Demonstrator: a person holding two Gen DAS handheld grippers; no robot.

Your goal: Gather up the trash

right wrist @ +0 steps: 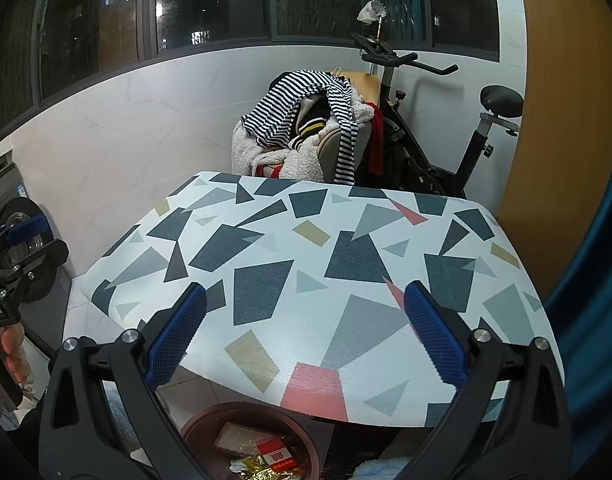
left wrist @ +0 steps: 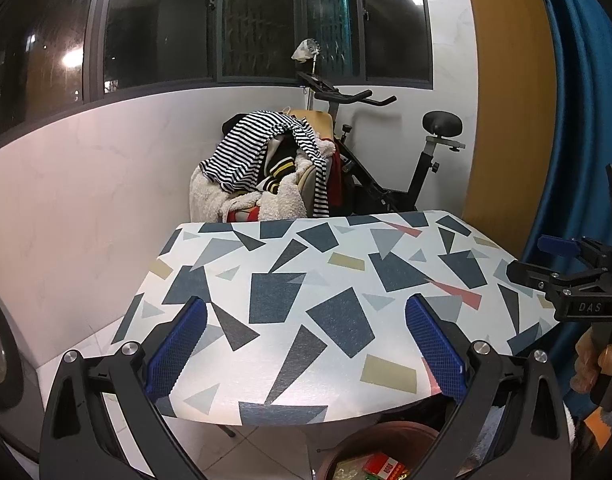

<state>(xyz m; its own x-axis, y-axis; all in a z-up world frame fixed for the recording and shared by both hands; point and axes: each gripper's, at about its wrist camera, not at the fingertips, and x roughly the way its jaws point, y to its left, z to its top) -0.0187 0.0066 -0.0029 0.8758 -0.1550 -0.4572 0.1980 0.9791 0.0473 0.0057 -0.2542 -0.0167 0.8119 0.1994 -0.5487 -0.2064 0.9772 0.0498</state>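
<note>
A white table with a grey, navy and pink geometric pattern [left wrist: 326, 280] stands above a round brown bin [right wrist: 250, 440] holding red and gold wrappers [right wrist: 272, 458], while the left gripper [left wrist: 306, 344] and right gripper [right wrist: 306, 340] hover wide apart, gripping nothing.

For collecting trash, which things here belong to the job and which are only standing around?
Belong to the job:
- brown bin under the table's near edge
- red packet and gold wrappers inside it
- left gripper and right gripper, both open and holding nothing

Only standing around:
- patterned table
- pile of clothes
- exercise bike
- washing machine
</note>
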